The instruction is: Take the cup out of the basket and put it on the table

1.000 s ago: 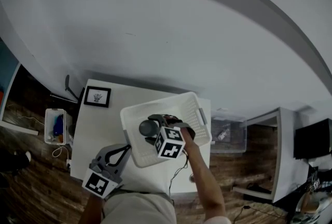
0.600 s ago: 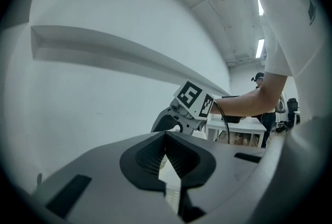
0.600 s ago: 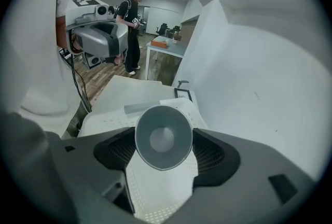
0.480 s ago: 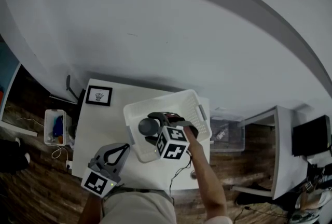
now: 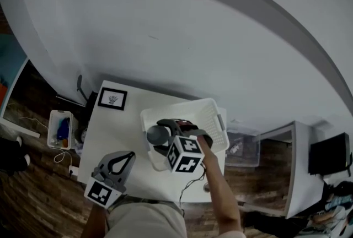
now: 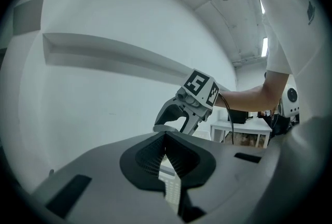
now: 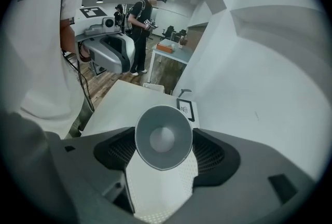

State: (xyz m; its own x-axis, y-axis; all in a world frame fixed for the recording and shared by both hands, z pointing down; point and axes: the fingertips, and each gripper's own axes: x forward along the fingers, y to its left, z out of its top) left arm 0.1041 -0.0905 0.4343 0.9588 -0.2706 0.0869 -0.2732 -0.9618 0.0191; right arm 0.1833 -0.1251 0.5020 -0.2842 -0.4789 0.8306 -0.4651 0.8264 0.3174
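Right hand-held gripper (image 5: 164, 136) clamps the grey cup (image 5: 156, 134) over the white basket (image 5: 212, 109) by the desk's (image 5: 110, 132) right edge in the head view. Left gripper view: left hand-held gripper (image 6: 166, 136) empty, jaws together. Right gripper view: the cup's mouth faces the camera; clipping the basket rim could jar it loose. No writing is legible.

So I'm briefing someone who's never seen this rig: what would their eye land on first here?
The grey cup, clamped between the jaws of the right gripper, fills the middle of the right gripper view, held over the white basket on the table. Next comes the left gripper, shut and empty, near the table's front left corner.
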